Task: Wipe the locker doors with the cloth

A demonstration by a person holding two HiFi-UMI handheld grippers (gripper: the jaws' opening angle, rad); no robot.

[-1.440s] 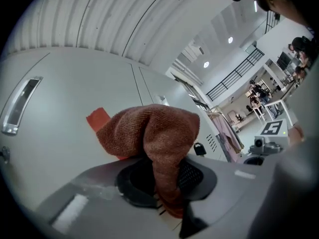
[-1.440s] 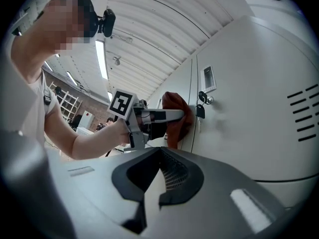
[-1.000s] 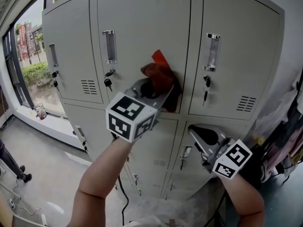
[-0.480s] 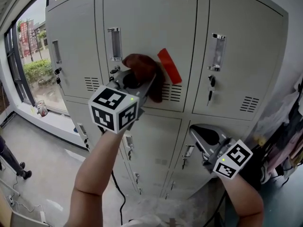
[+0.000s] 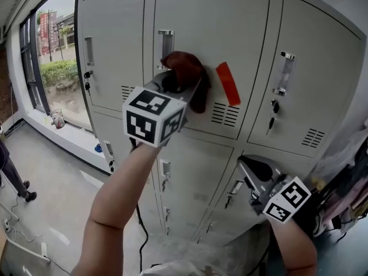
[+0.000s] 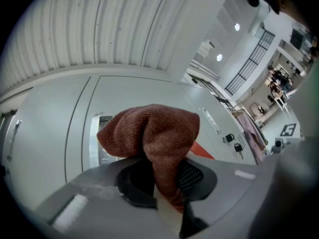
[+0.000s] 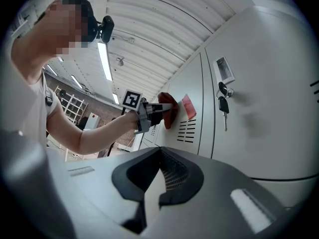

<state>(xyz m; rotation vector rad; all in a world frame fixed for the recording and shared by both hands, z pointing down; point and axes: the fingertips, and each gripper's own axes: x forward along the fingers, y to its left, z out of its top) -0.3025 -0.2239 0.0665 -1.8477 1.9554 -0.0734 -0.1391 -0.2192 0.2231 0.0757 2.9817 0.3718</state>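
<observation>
Cloth: a rust-brown cloth point(image 5: 187, 73) is bunched into a wad in front of the upper middle locker door point(image 5: 230, 22), between its handle recess point(image 5: 165, 42) and a red slanted tag point(image 5: 227, 84).
Cloth's axis: in the head view its long axis runs from upper left to lower right. The thick end sits beside the handle recess, and a darker tail hangs down toward the vent slots point(image 5: 225, 115).
Cloth seen from the left gripper: it rises straight out of the jaws, then folds over to the left, so the rounded bulk points at the door.
Contact with door: in the right gripper view the cloth appears to lie against the door face, just left of the tag.
Left gripper point(image 5: 183, 89): raised on an outstretched forearm, with its marker cube point(image 5: 154, 122) facing the camera. The jaws are clamped on the cloth's lower end.
Right gripper point(image 5: 251, 168): held low, in front of the lower row of lockers and well apart from the cloth. Its jaws are pressed together with nothing between them.
Right-hand door: keys point(image 5: 275, 108) hang from its lock, below its handle.
Left edge: a window point(image 5: 57, 68) shows greenery outside.
</observation>
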